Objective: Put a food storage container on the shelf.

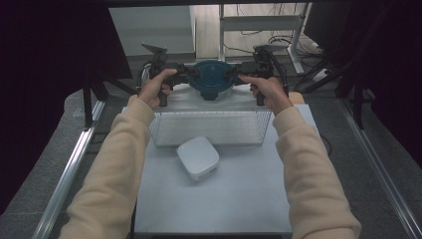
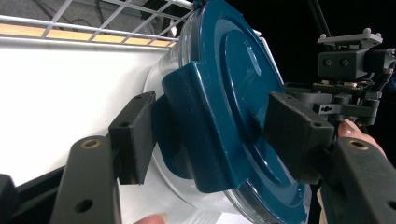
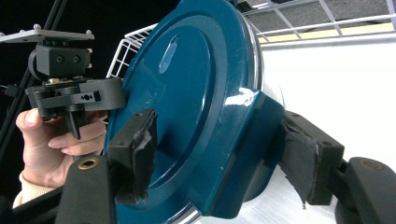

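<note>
A round clear container with a dark teal lid (image 1: 211, 74) sits at the far side of a white wire basket (image 1: 209, 130). My left gripper (image 1: 191, 73) reaches it from the left and my right gripper (image 1: 231, 73) from the right. In the left gripper view the lid (image 2: 233, 93) has a side latch tab between my left gripper's (image 2: 215, 130) jaws, which stand slightly off it. In the right gripper view the lid's (image 3: 187, 93) opposite tab lies between my right gripper's (image 3: 219, 154) jaws, also loosely. Both grippers look open.
A white rounded square box (image 1: 198, 157) lies on the pale table (image 1: 239, 199) just in front of the basket. The basket's wire rim (image 2: 116, 18) runs close behind the container. Dark curtains and metal frame rails flank the table.
</note>
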`<state>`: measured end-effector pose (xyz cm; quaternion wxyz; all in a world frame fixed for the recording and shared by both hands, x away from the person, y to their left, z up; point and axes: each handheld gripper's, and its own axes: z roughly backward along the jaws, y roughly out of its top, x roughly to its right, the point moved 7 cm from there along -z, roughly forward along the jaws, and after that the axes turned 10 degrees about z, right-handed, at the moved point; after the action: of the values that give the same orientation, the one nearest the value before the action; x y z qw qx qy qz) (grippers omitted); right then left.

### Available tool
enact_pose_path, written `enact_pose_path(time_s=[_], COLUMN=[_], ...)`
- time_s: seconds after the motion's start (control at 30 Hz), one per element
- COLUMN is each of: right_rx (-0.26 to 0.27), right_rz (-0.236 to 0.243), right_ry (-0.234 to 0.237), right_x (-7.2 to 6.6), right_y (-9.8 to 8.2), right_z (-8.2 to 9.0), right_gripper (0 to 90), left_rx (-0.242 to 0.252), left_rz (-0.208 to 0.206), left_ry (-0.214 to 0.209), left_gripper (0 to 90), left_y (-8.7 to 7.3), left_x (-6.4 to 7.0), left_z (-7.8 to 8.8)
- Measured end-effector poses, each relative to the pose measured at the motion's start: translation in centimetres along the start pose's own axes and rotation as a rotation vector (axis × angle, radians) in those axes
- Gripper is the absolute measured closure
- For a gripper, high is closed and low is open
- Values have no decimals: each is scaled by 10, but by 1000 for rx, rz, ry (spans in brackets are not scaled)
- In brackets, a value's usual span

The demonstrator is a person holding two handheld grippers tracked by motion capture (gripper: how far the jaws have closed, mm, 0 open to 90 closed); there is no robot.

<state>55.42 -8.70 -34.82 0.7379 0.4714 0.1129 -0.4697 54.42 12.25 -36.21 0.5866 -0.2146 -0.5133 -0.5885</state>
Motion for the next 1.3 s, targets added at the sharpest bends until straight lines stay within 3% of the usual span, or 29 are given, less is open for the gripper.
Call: enact_pose_path(time_s=[0.1,0.23,0.33,0.53,0.67,0.93,1.2,1.3], right_rx=[1,25,65,99,120,119,106,114], right_rz=[37,94,149,250,332,465,496,509], right_ry=[-34,-113,-166,-201,-242,-236,-244,-251], right_x=[-3,-13,-19,-30,-35,-40,-25,-20], right_y=[-1,-2,0,-4,-14,-53,-102,-120], right_z=[-1,-2,5,25,41,63,72,75], right_gripper=[262,141,119,106,107,138,200,225], left_rx=[29,73,100,145,156,166,170,156], left_rz=[-30,-109,-158,-241,-291,-387,-477,-490], left_ry=[31,76,94,129,144,205,249,251], left_gripper=[341,260,248,263,277,293,306,305], left_y=[0,-1,-4,-14,-30,-78,-125,-137], left_x=[2,8,14,25,28,18,3,-2], left_z=[0,5,12,31,44,63,74,75])
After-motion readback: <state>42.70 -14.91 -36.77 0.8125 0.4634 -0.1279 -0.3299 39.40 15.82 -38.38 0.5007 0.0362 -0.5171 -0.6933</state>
